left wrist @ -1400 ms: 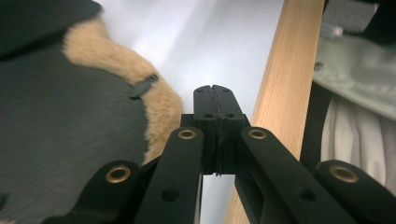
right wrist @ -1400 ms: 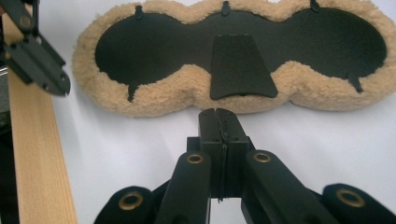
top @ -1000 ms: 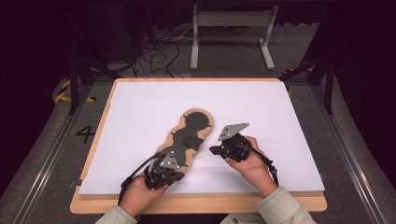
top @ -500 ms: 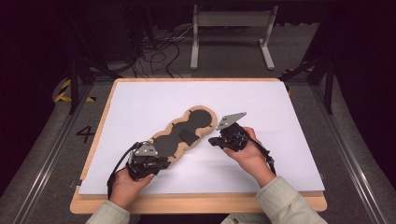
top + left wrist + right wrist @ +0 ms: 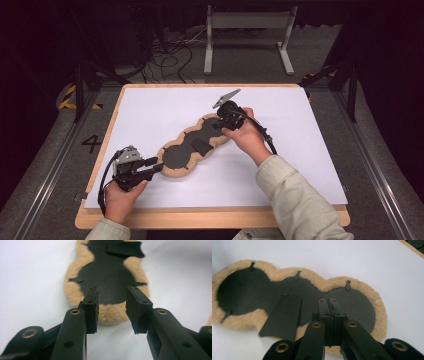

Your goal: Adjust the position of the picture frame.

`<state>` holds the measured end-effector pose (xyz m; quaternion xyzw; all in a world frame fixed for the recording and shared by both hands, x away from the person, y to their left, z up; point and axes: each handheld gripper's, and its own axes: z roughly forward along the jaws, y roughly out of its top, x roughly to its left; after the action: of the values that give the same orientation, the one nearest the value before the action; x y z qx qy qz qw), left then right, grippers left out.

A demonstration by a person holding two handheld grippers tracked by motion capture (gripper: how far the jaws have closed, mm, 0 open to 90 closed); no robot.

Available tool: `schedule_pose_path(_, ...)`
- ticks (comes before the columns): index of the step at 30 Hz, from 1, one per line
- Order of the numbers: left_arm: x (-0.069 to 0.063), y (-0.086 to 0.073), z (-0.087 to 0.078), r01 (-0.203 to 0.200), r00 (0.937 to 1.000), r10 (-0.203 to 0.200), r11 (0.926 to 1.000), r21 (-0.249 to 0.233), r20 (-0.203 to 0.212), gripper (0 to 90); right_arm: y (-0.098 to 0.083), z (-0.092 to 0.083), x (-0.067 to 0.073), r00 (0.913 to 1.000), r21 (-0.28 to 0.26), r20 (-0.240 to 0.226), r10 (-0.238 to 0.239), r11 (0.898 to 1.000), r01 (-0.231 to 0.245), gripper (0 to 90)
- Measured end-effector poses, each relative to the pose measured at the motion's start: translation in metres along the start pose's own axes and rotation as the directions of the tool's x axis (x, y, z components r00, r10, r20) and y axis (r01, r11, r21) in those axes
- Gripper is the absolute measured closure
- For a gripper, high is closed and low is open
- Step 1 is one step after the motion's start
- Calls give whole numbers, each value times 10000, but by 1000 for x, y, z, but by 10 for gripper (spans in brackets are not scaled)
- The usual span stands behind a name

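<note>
Here, a white sheet covers a wooden board on the floor, and a long fleece pad lies across its middle, black leather side up, with a tan woolly rim. The pad runs from about 8 o'clock to 2 o'clock in the high view. A flat black strap lies on its middle lobe.

The left gripper, in the person's left hand, sits at the pad's 8 o'clock end. Its jaws stand well apart with nothing between them, just short of the woolly rim in the left gripper view.

The right gripper, in the right hand, is at the pad's 2 o'clock end. Its jaws are pressed together over the rim there; they seem to pinch the pad's edge, though the jaws themselves hide the contact.

Beyond the board at 12 o'clock, tangled cables and a grey metal stand sit on the dark floor. A number 4 is marked at 9 o'clock.
</note>
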<state>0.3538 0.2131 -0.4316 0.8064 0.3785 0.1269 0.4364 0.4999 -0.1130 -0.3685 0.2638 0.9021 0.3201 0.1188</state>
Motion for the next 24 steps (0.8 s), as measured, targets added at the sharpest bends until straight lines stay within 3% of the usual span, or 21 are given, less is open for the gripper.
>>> schedule_pose_path(9,13,-8,-8,601,9951,-608,9981,-121,-784,620,24,42,-13,9997,551,249,13,9985,-26,900)
schedule_pose_path(14,18,-9,-7,782,9930,-790,9969,-131,-878,599,32,58,-14,9998,700,195,71,9975,-84,900)
schedule_pose_path(19,21,-10,-6,863,9921,-870,9962,-125,-900,599,42,73,-19,9988,729,492,89,9973,-125,900)
schedule_pose_path(24,21,-10,-4,732,9934,-732,9973,-37,-878,596,46,92,-11,9998,613,152,162,9980,-171,900)
